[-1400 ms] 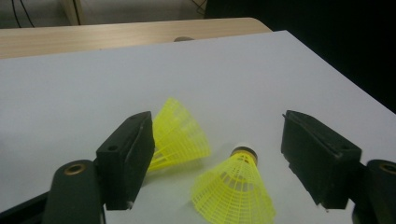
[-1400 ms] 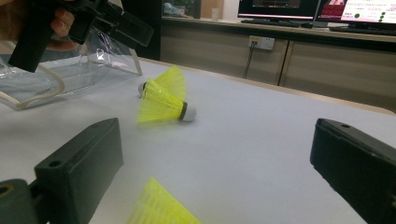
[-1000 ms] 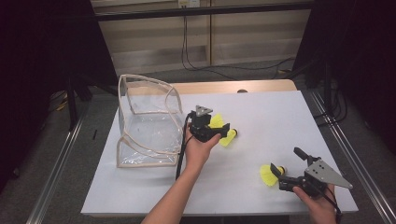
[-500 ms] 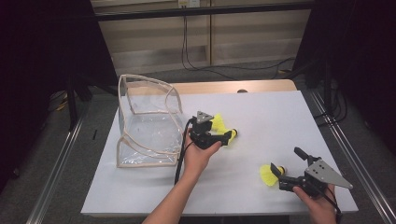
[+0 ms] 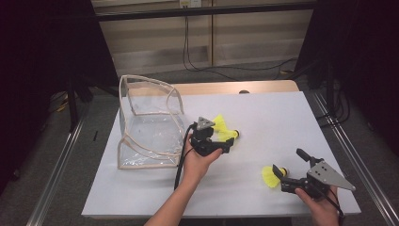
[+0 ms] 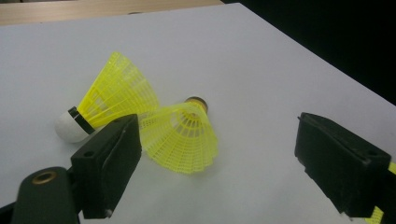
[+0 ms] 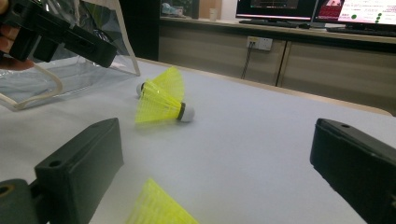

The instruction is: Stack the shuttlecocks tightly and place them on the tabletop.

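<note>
Two yellow shuttlecocks (image 6: 140,112) lie on their sides on the white table (image 5: 282,117), skirts overlapping, cork ends pointing opposite ways along one rough line. The left gripper (image 5: 217,142) hovers just short of them, jaws spread wide and holding nothing; the pair sits ahead of the gap, nearer one jaw. A clear bag (image 5: 148,122) stands beside that hand. A third shuttlecock (image 5: 272,176) lies sideways just before the right gripper's (image 5: 288,178) open, empty jaws.

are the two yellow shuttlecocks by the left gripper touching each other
Touching: in the left gripper view the nearer shuttlecock has its skirt pressed against the farther shuttlecock.
</note>
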Demonstrator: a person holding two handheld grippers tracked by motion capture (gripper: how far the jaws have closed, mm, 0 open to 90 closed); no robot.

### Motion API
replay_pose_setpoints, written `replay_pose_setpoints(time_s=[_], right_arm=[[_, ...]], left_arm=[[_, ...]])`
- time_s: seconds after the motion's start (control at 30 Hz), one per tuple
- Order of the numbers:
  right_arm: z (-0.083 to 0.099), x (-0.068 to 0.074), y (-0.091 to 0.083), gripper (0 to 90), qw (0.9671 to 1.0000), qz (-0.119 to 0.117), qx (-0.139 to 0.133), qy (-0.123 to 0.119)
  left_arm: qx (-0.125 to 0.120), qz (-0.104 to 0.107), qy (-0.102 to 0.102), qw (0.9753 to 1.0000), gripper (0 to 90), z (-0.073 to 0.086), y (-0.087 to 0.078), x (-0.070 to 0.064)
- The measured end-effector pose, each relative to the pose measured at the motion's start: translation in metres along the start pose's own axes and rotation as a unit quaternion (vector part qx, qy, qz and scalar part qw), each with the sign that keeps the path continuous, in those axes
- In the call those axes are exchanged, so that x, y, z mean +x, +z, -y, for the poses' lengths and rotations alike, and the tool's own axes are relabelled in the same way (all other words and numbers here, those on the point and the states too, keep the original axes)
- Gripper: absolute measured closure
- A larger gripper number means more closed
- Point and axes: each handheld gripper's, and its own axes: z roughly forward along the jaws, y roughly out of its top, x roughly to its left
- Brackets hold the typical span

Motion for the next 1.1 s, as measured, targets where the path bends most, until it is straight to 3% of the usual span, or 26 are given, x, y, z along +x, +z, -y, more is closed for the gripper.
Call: replay_pose_setpoints(time_s=[1.1], right_arm=[[0.000, 0.001, 0.001, 2.1, 1.0000, -0.004, 0.000, 0.000]], left_arm=[[0.016, 0.057, 0.028, 0.9978, 6.3, 0.028, -0.011, -0.015]])
